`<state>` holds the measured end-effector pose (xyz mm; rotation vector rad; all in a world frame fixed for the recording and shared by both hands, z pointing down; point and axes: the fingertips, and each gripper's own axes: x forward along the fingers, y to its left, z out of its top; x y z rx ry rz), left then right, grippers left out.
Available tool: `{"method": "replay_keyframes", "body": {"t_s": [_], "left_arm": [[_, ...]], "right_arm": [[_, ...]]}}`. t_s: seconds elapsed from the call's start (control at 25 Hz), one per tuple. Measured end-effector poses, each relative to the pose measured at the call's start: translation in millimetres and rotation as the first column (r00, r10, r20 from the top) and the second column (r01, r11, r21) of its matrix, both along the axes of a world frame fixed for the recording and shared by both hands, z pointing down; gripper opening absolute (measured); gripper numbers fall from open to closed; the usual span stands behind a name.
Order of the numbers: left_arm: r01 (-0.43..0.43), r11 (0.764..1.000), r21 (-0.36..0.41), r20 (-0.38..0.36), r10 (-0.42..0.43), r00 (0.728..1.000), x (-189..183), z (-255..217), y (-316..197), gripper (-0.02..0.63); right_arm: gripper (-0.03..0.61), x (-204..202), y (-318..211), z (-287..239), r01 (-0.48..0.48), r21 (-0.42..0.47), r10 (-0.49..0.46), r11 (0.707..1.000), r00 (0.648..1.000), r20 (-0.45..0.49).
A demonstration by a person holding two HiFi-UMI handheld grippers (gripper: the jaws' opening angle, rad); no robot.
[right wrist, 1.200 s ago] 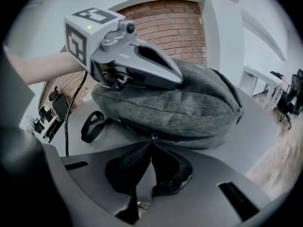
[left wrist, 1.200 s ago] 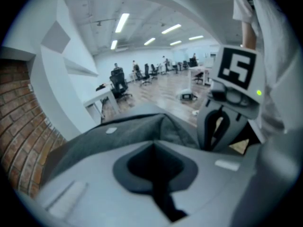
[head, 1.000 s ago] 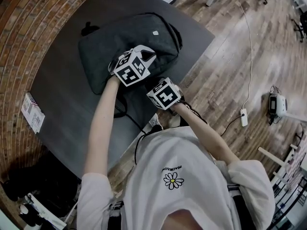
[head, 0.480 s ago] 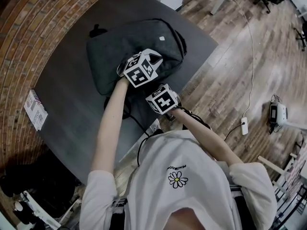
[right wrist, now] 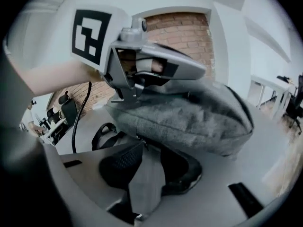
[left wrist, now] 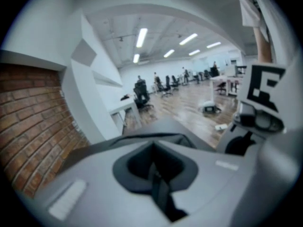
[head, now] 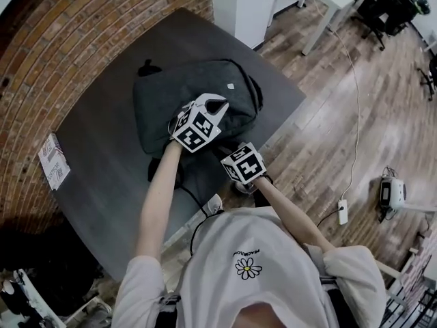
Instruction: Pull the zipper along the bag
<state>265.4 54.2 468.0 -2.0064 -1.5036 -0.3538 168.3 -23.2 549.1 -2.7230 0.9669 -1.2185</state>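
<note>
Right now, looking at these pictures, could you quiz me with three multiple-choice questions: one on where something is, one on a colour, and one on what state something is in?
1. Where does the backpack lie?
A) on the wooden floor
B) on a chair
C) on the dark table

2. What colour is the backpack?
A) grey
B) red
C) yellow

3. How do the fingers of the right gripper stand?
A) shut tight
B) apart
C) clamped on a cable

Answers:
1. C, because the head view shows it resting on the tabletop.
2. A, because its fabric is grey in the head view and in the right gripper view.
3. B, because they have just been opening and stand apart, gripping nothing.
</note>
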Motion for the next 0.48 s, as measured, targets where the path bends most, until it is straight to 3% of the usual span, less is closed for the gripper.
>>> {"method": "replay_keyframes", "body": {"t_s": [0.12, 0.2, 0.32, 0.4, 0.48], "left_arm": [[0.135, 0.979, -0.151, -0.089, -0.15, 0.985, 14.9, -57.7, -14.1, 0.002], [0.241, 0.93, -0.277, -0.112, -0.28, 0.953, 18.5, -94.5, -33.5, 0.0], [0.402, 0.791, -0.461, -0.064, -0.481, 0.874, 7.7, -133.5, -71.9, 0.0], [0.478, 0.692, -0.54, -0.02, -0.578, 0.816, -6.5, -145.9, -96.1, 0.0], [0.528, 0.611, -0.589, 0.009, -0.649, 0.761, -21.8, -151.4, -115.5, 0.0]], "right_arm": [[0.109, 9.1, 20.3, -39.7, 0.004, -0.022, -0.007, 1.0, 0.991, -0.135], [0.099, 15.7, 29.0, -64.3, 0.008, -0.027, -0.013, 1.0, 0.978, -0.207], [0.06, 24.6, 40.7, -99.5, -0.012, -0.007, 0.009, 1.0, 0.952, -0.307], [0.008, 29.8, 47.1, -121.9, -0.032, 0.024, 0.038, 0.999, 0.929, -0.367], [0.002, 34.3, 51.8, -142.3, -0.044, 0.061, 0.065, 0.997, 0.905, -0.421]]}}
